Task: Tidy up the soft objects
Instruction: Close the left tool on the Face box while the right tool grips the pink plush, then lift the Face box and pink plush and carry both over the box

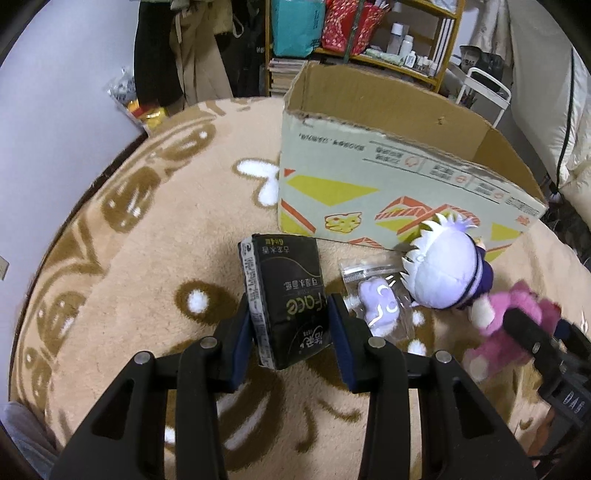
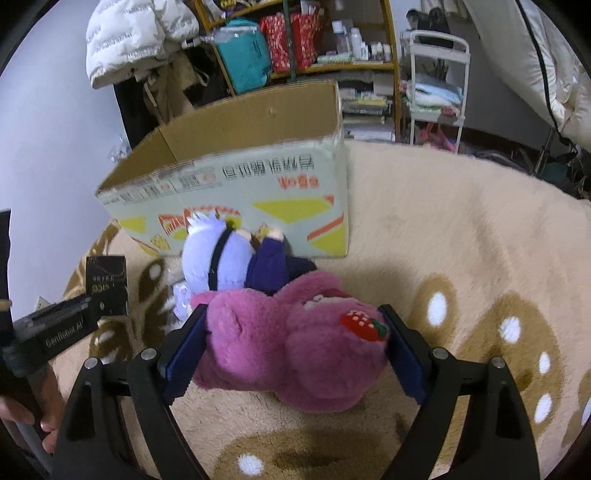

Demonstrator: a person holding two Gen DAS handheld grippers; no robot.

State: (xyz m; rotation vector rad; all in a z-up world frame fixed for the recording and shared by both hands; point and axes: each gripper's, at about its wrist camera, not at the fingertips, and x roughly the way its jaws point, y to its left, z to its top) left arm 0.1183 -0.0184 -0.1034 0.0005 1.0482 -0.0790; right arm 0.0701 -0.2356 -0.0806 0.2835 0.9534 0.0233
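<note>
A black tissue pack (image 1: 284, 280) is pinched between the pads of my left gripper (image 1: 291, 310), a little above the beige rug; the same pack (image 2: 107, 284) shows at the left of the right wrist view. My right gripper (image 2: 293, 317) is shut wide on a pink plush bear (image 2: 277, 350) with a strawberry patch, both pads pressing its sides. A white-haired doll in dark blue (image 2: 214, 258) lies against the front of the open cardboard box (image 2: 240, 184). Beside the doll (image 1: 443, 273) lies a small lilac toy in a clear bag (image 1: 380, 302).
The box (image 1: 369, 192) stands on a round beige rug (image 1: 147, 258) with brown patterns. Behind it are a wooden shelf (image 2: 332, 66) full of bags and bottles, a white cart (image 2: 436, 92), hanging clothes and a white padded jacket (image 2: 136, 33). A hand (image 2: 22, 413) shows at lower left.
</note>
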